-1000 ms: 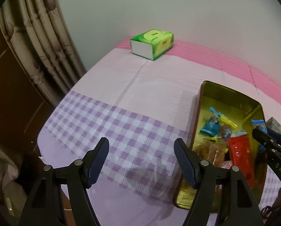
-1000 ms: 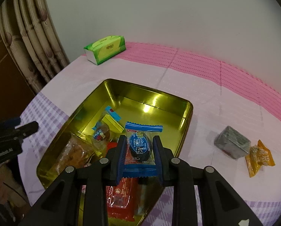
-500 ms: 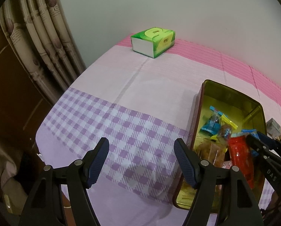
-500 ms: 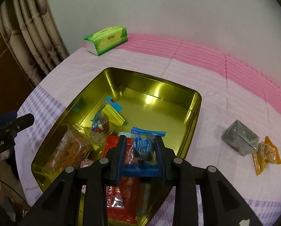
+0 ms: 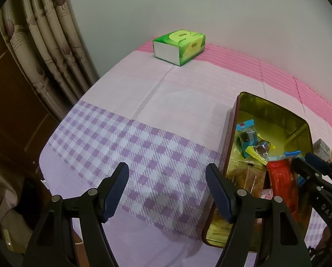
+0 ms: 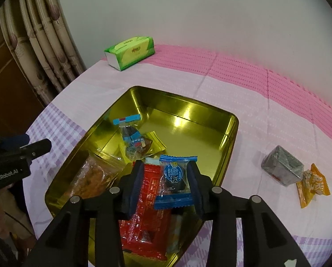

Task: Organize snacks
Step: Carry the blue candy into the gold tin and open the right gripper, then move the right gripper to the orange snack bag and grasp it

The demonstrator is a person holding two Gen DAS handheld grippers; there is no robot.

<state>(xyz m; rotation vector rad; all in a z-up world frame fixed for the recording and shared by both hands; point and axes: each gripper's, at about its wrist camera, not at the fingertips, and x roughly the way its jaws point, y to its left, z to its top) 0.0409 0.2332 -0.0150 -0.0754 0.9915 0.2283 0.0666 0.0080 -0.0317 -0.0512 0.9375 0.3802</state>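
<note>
A gold tin (image 6: 229, 138) on the table holds several wrapped snacks: a red packet (image 6: 151, 202), an orange-brown bag (image 6: 92, 178) and small blue candies (image 6: 132, 136). My right gripper (image 6: 166, 184) hangs over the tin's near end with its jaws parted. A blue-wrapped snack (image 6: 175, 183) lies between the fingers against the right one, resting on the red packet. My left gripper (image 5: 167, 191) is open and empty over the checked cloth, left of the tin (image 5: 230, 131). A grey foil block (image 6: 281, 168) and an orange packet (image 6: 312, 184) lie on the cloth right of the tin.
A green tissue box (image 5: 179, 45) stands at the far edge by the wall. Curtains (image 5: 43, 40) hang at the left past the table's edge. The cloth is purple-checked near me and pink at the back.
My right gripper came down into the tin with the blue snack and its jaws opened; the snack now rests on the red packet. The left gripper barely moved.
</note>
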